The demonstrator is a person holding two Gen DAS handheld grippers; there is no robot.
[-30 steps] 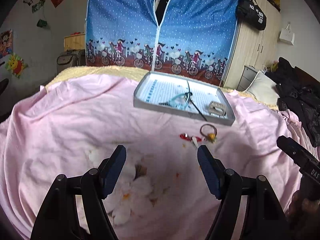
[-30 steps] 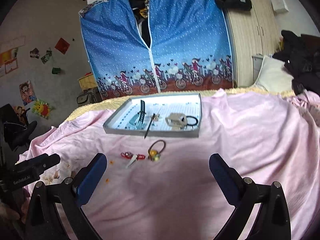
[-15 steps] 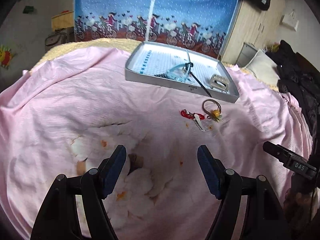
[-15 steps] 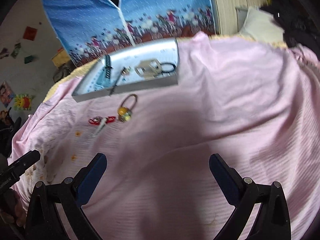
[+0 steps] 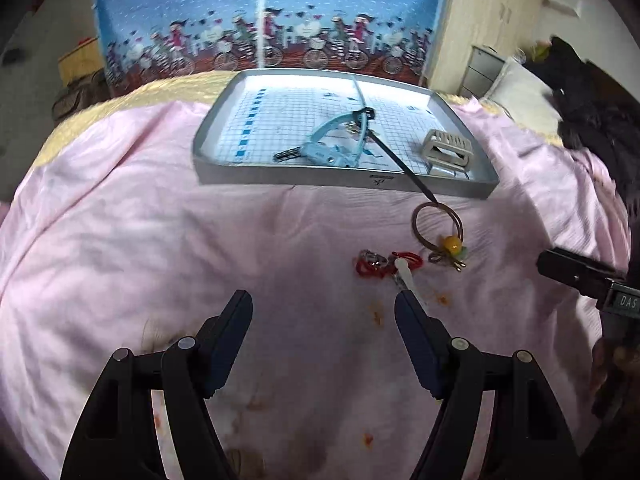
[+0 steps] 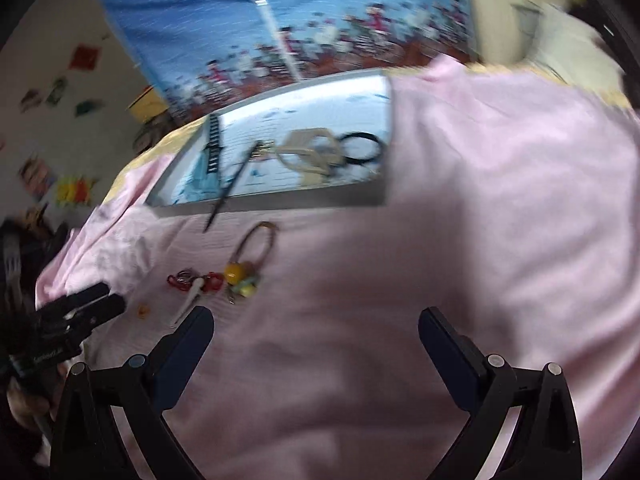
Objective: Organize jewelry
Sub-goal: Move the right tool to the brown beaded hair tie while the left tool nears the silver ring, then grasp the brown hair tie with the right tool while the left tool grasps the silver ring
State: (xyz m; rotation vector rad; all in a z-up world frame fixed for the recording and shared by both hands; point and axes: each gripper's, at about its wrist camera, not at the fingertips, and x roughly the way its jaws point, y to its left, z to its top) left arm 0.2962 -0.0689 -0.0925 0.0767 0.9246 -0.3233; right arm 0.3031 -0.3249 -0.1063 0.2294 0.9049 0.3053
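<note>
the gray tray [image 5: 304, 178] is used as the landmark here, sat on a bed covered by a pink sheet [image 5: 140, 248]. inside the tray a light blue strap thing [image 5: 340, 142], a cream hair clip [image 5: 448, 148] and a black hair tie [image 6: 360, 148] can be seen. a thin black stick [image 5: 400, 164] is laid across the tray's near rim, its tip poking out onto the sheet.

just in front of the tray, on the sheet, a brown hair tie with a yellow bead [image 5: 440, 232] is lying, and right beside it a red cord piece [image 5: 384, 266] with a small white bit on it. neither is touched by anything.

the left hand-held gripper [image 5: 323, 312] is held over the sheet nearer than those pieces, fingers spread wide with nothing between them; its right finger tip is seen just short of the red cord. the right hand-held gripper [image 6: 316, 324] is also spread wide and empty, off to the right of the loose pieces in front of the tray. the right wrist view is quite blurred, so finer detail can't be made out there.
</note>
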